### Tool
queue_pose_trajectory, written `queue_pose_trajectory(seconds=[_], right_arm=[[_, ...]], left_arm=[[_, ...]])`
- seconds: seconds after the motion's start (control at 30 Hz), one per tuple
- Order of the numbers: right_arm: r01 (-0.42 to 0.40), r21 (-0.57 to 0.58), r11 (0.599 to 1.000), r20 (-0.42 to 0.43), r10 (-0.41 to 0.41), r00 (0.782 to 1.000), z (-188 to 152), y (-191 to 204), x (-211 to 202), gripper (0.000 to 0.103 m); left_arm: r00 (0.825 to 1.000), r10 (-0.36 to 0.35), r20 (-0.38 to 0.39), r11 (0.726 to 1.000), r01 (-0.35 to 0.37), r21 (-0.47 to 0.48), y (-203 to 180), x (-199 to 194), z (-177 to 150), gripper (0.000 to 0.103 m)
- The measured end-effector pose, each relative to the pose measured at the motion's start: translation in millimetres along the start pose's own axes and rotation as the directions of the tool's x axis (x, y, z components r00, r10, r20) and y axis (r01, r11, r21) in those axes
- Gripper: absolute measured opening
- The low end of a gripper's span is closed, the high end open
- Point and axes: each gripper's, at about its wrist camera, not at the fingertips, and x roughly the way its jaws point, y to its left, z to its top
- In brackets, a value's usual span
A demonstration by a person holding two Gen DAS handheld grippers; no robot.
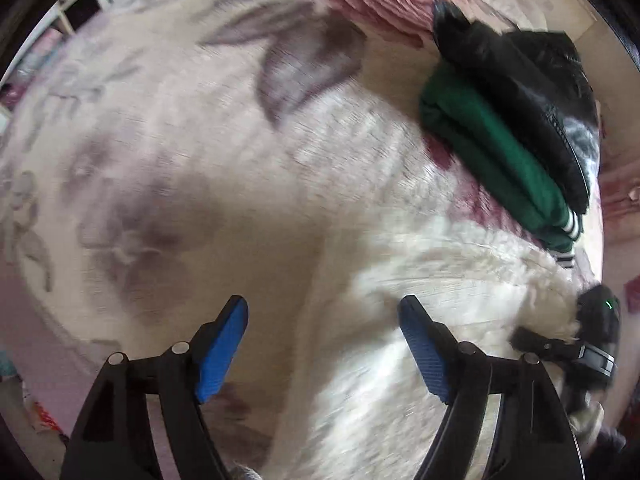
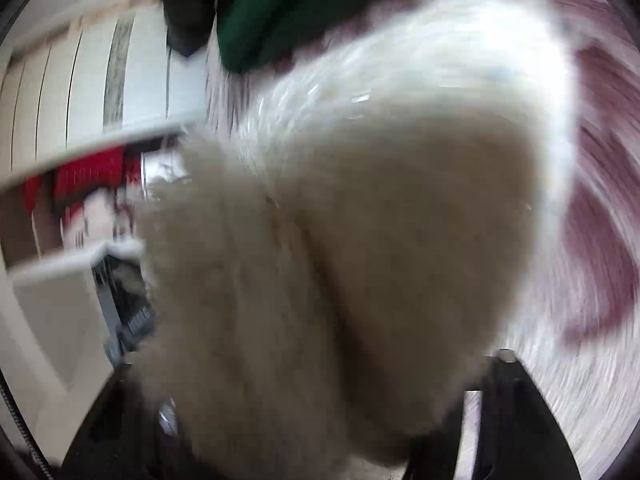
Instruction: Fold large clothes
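Hovering left gripper [image 1: 324, 344] over bed [image 1: 160, 140], jaws wide, nothing between; right gripper [image 2: 320, 420] buried in white fluffy coat [image 2: 360, 220], jaw state unclear

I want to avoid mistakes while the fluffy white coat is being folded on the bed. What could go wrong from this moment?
1. The white fluffy coat bulges over the right gripper and hides its fingers, so a poor hold or snagged fur could go unnoticed.
2. The left gripper is open with nothing between its pads, so that side of the coat may sag or unfold.
3. The folded green garment and black garment lie close by; the coat could drag against that stack.
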Motion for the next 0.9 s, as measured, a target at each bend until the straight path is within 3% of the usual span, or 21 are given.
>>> queue_pose_trajectory(seconds=[0.07,0.13,0.17,0.23,0.27,0.3,0.37,0.43,0.47,0.53,0.57,0.6,0.67,0.7,0.8,0.87,0.9], right_arm=[[-0.061,0.156,0.986,0.133,0.04,0.99,-29.9,-13.7,-27.6,0.048],[-0.162,0.319,0.934,0.27,0.074,0.96,-80.6,-35.5,-53.5,0.046],[-0.229,0.415,0.881,0.336,0.085,0.938,-118.6,-52.4,-64.2,0.046],[-0.298,0.529,0.795,0.386,0.088,0.918,-173.4,-78.1,-69.5,0.046],[-0.323,0.602,0.73,0.386,0.088,0.918,-208.8,-96.7,-66.0,0.047],[-0.299,0.647,0.702,0.357,0.068,0.932,-231.3,-108.8,-62.2,0.054],[-0.209,0.657,0.724,0.28,0.022,0.96,-252.6,-120.6,-62.2,0.061],[-0.125,0.619,0.776,0.221,-0.019,0.975,-251.5,-118.6,-72.3,0.074],[-0.047,0.583,0.811,0.176,-0.069,0.982,-244.7,-112.3,-85.3,0.074],[0.066,0.51,0.858,0.131,-0.154,0.979,-232.3,-98.5,-108.8,0.074],[0.169,0.423,0.89,0.099,-0.23,0.968,-223.2,-84.8,-123.3,0.074],[0.252,0.346,0.904,0.071,-0.293,0.953,-216.1,-72.9,-130.2,0.075],[0.487,0.106,0.867,0.04,-0.493,0.869,-203.7,-39.2,-143.7,0.075],[0.533,-0.002,0.846,0.068,-0.532,0.844,-204.3,-18.3,-144.0,0.075],[0.586,-0.206,0.783,0.081,-0.584,0.808,-196.7,25.4,-149.8,0.075],[0.552,-0.277,0.787,0.089,-0.551,0.83,-186.8,48.6,-148.0,0.075],[0.494,-0.319,0.809,0.065,-0.501,0.863,-182.6,59.4,-142.4,0.075]], left_arm=[[0.999,-0.016,0.033,0.999,0.017,-0.029,11.5,-16.8,-7.4,0.077],[0.998,0.019,0.051,0.999,-0.017,-0.048,21.6,-34.5,-18.2,0.077],[0.998,0.038,0.059,0.998,-0.035,-0.047,25.0,-42.0,-23.7,0.077],[0.996,0.057,0.07,0.998,-0.054,-0.041,31.5,-56.9,-41.5,0.077],[0.996,0.063,0.067,0.997,-0.06,-0.039,31.3,-58.8,-47.4,0.077],[0.996,0.065,0.055,0.998,-0.063,-0.031,30.8,-59.8,-60.0,0.077],[0.998,0.063,0.021,0.998,-0.062,-0.014,21.2,-51.8,-79.6,0.077],[0.998,0.05,-0.026,0.999,-0.05,0.019,6.4,-35.4,-104.6,0.077],[0.998,0.049,-0.046,0.998,-0.048,0.036,-1.8,-26.8,-115.9,0.077],[0.996,0.053,-0.067,0.997,-0.048,0.065,-18.7,-5.9,-136.9,0.077],[0.997,0.061,-0.053,0.996,-0.057,0.071,-24.2,0.8,-144.0,0.077],[0.997,0.065,-0.033,0.996,-0.063,0.069,-27.5,4.2,-148.4,0.078],[0.999,0.049,-0.013,0.997,-0.048,0.053,-29.8,10.2,-150.9,0.081],[0.999,0.049,-0.01,0.998,-0.049,0.043,-28.9,11.6,-149.6,0.088],[0.999,0.038,-0.012,0.999,-0.038,0.024,-19.2,16.5,-145.0,0.102],[1.0,0.012,-0.013,1.0,-0.012,0.003,-14.0,21.0,-143.2,0.103],[1.0,0.001,-0.009,1.0,-0.001,-0.007,-12.7,21.9,-143.5,0.103]])
